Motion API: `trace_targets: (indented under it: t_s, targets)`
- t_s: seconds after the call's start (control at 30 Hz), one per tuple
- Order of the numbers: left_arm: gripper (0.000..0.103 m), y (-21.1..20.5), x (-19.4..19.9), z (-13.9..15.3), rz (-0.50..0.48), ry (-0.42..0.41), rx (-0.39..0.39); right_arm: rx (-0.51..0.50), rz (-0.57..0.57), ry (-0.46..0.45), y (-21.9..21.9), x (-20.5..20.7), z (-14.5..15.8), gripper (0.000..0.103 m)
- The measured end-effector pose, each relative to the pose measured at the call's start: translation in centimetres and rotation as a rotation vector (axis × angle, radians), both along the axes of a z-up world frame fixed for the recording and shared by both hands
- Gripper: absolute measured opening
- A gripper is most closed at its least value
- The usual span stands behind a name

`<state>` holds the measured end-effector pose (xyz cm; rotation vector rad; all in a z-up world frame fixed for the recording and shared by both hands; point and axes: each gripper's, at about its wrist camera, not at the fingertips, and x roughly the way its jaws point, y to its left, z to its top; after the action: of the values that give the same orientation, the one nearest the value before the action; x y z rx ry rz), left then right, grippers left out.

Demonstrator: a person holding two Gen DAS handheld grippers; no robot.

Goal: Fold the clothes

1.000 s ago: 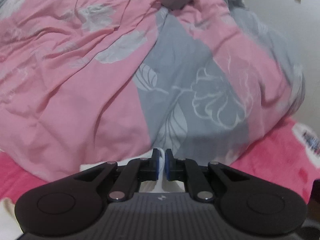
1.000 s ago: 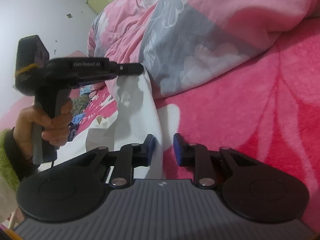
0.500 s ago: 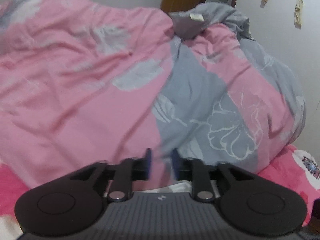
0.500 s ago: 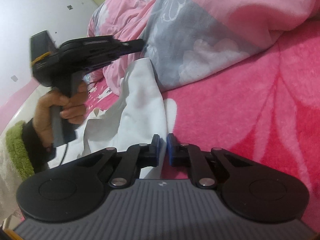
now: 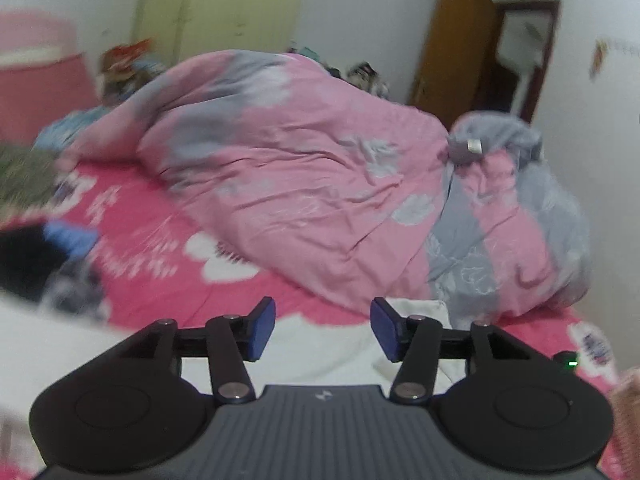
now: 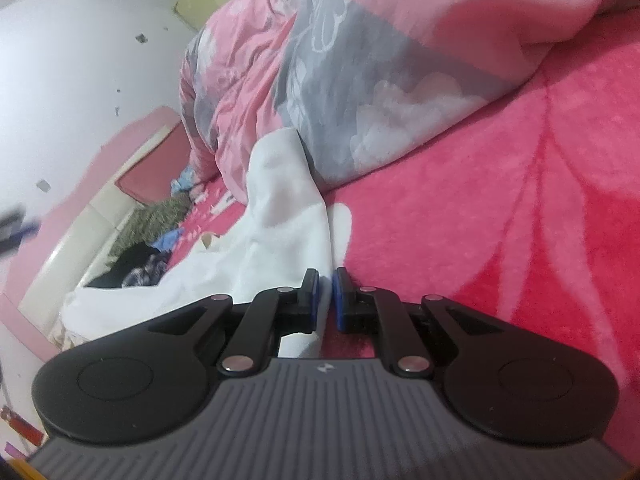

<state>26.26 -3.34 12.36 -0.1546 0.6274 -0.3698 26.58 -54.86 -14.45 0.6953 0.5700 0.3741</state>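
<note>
Two tongs work over one white garment (image 6: 280,216) that lies on the bed, on a bright pink blanket (image 6: 500,208), with its far end pushed up against a heaped pink and grey duvet (image 6: 360,80).

The right tongs (image 6: 325,296) are low, at the near edge of the cloth. Their blue pads are drawn almost together with only a thin slit between them, and the white fabric runs right into that slit, so I judge they are pinching the hem. Holding there makes sense: a pinned corner gives the cloth a fixed line, and the stretch between the pinch and the duvet lies in one long ridge, not a loose pile.

The left tongs (image 5: 322,330) are spread wide and grip nothing. They hang above the white garment (image 5: 328,344), whose cloth shows between and below the blue pads, with the duvet (image 5: 312,184) rising behind. An open pair poised over fabric suits either letting an edge go or reaching for a fresh one; the view does not settle which.

How neatly the garment lies is hard to judge. In the right wrist view it looks rumpled toward the far left, where dark clothes (image 6: 136,268) sit at the bed's edge, and no clean, square fold is visible. The left view is smeared, so finer detail is lost.
</note>
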Motion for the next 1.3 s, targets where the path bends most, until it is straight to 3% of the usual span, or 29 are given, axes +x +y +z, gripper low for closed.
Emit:
trace_targets:
  t_s: [0.13, 0.23, 0.37, 0.43, 0.53, 0.6, 0.7, 0.8, 0.9, 1.0, 1.13, 1.23, 1.3]
  targets:
    - [0.064, 4.1, -1.3, -4.0, 0.049, 0.038, -0.103, 0.007, -0.092, 0.02, 0.2, -1.5, 1.3, 0.016]
    - [0.064, 7.2, -2.3, -6.9, 0.085, 0.066, -0.181, -0.009, -0.124, 0.019, 1.9, -4.8, 4.4, 0.016]
    - [0.064, 11.3, -3.6, -10.9, 0.134, 0.104, -0.284, -0.098, -0.027, -0.117, 7.8, -10.6, 12.7, 0.016]
    - [0.063, 13.4, -4.3, -12.9, 0.159, 0.123, -0.335, -0.088, 0.025, -0.171, 11.1, -13.1, 17.4, 0.016]
    - [0.063, 12.2, -3.7, -15.0, 0.123, 0.125, -0.273, -0.016, 0.076, -0.272, 15.6, -16.3, 23.1, 0.016]
    - [0.063, 10.8, -3.0, -16.2, 0.091, 0.124, -0.214, 0.048, 0.075, -0.317, 18.1, -17.7, 25.2, 0.02]
    - [0.063, 8.8, -2.1, -18.2, 0.042, 0.121, -0.125, 0.04, 0.031, -0.271, 20.9, -17.8, 24.0, 0.026]
    - [0.061, 7.0, -1.6, -19.4, -0.004, 0.085, -0.026, -0.07, -0.054, -0.093, 22.8, -15.4, 19.1, 0.027]
    - [0.06, 6.6, -1.9, -19.9, -0.03, 0.046, 0.014, -0.312, -0.105, 0.017, 25.0, -13.0, 14.4, 0.027]
    - [0.056, 7.3, -2.0, -20.2, -0.035, 0.06, -0.007, -0.635, -0.029, -0.047, 28.6, -11.8, 11.8, 0.027]
    - [0.056, 8.0, -2.5, -19.8, -0.048, 0.068, -0.023, -1.044, 0.184, -0.192, 34.7, -9.9, 8.4, 0.026]
    - [0.056, 8.8, -2.8, -20.0, -0.03, 0.101, -0.044, -1.187, 0.343, -0.292, 38.5, -9.0, 6.6, 0.025]
    - [0.054, 9.4, -2.6, -20.3, -0.01, 0.136, -0.071, -1.23, 0.431, -0.347, 40.9, -8.4, 6.4, 0.025]
